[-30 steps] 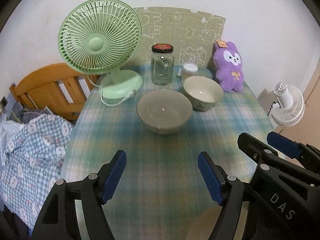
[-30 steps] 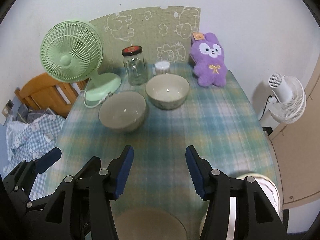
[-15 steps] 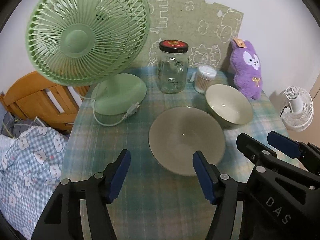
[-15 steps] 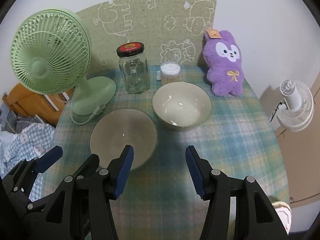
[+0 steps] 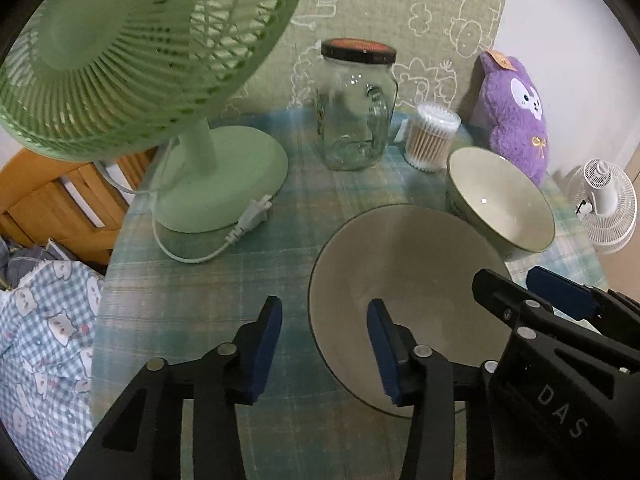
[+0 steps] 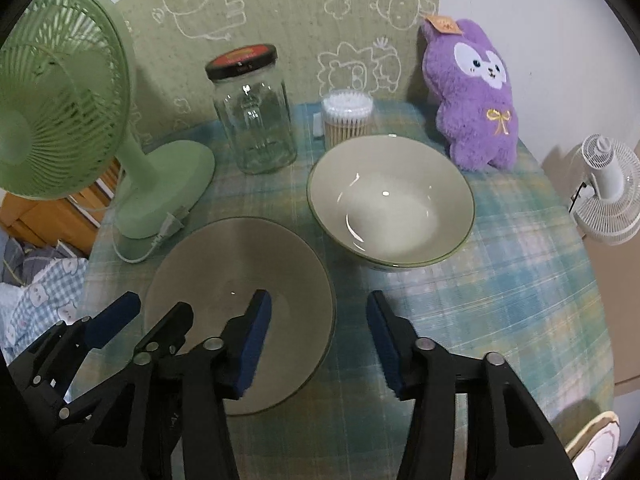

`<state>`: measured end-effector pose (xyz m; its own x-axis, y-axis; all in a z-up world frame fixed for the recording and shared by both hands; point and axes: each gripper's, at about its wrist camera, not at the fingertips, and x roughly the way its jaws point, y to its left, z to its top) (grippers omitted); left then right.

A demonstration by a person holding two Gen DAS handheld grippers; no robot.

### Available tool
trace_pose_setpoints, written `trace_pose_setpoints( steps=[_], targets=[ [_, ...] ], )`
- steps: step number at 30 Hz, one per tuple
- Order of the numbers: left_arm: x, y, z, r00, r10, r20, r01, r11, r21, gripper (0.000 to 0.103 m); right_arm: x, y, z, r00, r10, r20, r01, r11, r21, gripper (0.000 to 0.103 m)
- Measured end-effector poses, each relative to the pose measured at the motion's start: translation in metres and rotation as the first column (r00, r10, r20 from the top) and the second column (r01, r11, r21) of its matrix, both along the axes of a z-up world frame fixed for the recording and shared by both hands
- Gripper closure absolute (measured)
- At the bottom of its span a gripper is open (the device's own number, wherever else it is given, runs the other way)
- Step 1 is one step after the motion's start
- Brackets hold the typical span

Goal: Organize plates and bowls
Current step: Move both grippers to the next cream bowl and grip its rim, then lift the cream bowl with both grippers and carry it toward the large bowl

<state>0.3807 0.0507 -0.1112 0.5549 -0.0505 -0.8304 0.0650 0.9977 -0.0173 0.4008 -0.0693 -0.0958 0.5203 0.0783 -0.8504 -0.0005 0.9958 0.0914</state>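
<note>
A grey-beige bowl (image 5: pixel 404 280) stands on the checked tablecloth, also seen in the right wrist view (image 6: pixel 240 276). A cream bowl with a green rim (image 5: pixel 500 200) stands behind and right of it, touching or nearly so; it also shows in the right wrist view (image 6: pixel 390 204). My left gripper (image 5: pixel 324 344) is open, its jaws straddling the grey bowl's left rim. My right gripper (image 6: pixel 318 344) is open, its jaws straddling the grey bowl's right rim, in front of the cream bowl. A plate edge (image 6: pixel 596 444) shows at the bottom right.
A green desk fan (image 5: pixel 132 52) with its cord and plug (image 5: pixel 248 220) stands at the left. A glass jar (image 5: pixel 356 108), a cotton swab tub (image 5: pixel 430 136) and a purple plush (image 5: pixel 514 112) line the back. A wooden chair (image 5: pixel 52 200) and a white fan (image 5: pixel 608 204) stand beyond the table edges.
Both grippers have moved forward and down towards the bowls. The grey bowl now sits between the jaws of each gripper. Both remain open.
</note>
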Motion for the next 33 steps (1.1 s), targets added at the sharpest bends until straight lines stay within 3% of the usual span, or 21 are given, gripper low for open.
trace_pose_setpoints(
  steps=[3, 5, 9, 14, 33],
  targets=[
    [0.001, 0.000, -0.004, 1.000, 0.006, -0.004, -0.006, 1.000, 0.003, 0.069, 0.003, 0.001, -0.005, 1.000, 0.006, -0.010, -0.006, 1.000, 0.001, 0.056],
    [0.002, 0.000, -0.006, 1.000, -0.001, -0.013, 0.001, 1.000, -0.014, 0.072, 0.005, 0.001, -0.010, 1.000, 0.008, -0.023, -0.008, 1.000, 0.018, 0.069],
    [0.006, 0.000, -0.014, 0.999, -0.018, -0.043, 0.016, 0.999, -0.037, 0.081, 0.009, 0.002, -0.021, 0.999, 0.011, -0.047, -0.009, 1.000, 0.028, 0.074],
    [0.005, 0.001, -0.013, 0.999, -0.005, -0.032, 0.003, 0.998, -0.061, 0.085, 0.008, -0.002, -0.024, 0.999, -0.004, -0.052, 0.005, 1.000, 0.028, 0.086],
    [-0.045, -0.008, 0.001, 0.997, 0.024, -0.079, -0.027, 0.999, -0.036, 0.087, -0.043, -0.011, -0.017, 0.994, 0.024, -0.102, -0.019, 0.998, 0.053, 0.086]
  ],
)
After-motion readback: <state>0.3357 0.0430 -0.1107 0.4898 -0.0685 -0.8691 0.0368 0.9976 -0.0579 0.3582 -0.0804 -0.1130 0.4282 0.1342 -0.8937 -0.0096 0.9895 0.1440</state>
